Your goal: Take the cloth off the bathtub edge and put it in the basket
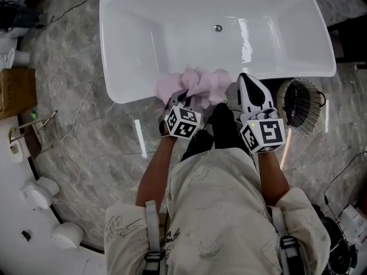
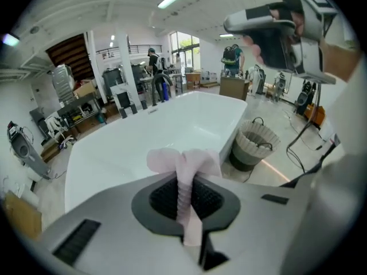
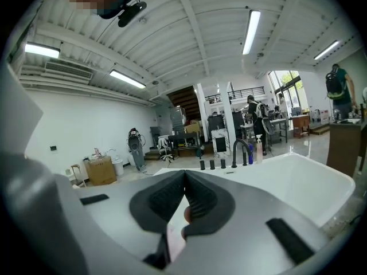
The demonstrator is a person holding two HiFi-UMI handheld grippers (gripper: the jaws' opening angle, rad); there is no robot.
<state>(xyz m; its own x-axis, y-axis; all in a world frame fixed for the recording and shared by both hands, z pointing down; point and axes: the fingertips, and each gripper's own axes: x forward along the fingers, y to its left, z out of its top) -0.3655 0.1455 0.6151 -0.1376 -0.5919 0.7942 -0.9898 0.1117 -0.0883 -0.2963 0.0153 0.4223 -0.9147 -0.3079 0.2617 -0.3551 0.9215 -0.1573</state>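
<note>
Pink cloth (image 2: 184,164), pinched inside left gripper (image 2: 184,198)

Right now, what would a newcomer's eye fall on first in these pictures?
The big white bathtub fills the top of the head view. A pink cloth is bunched at its near edge, pinched in the shut jaws of the left gripper. A ribbed basket stands on the floor right of the tub.
</note>
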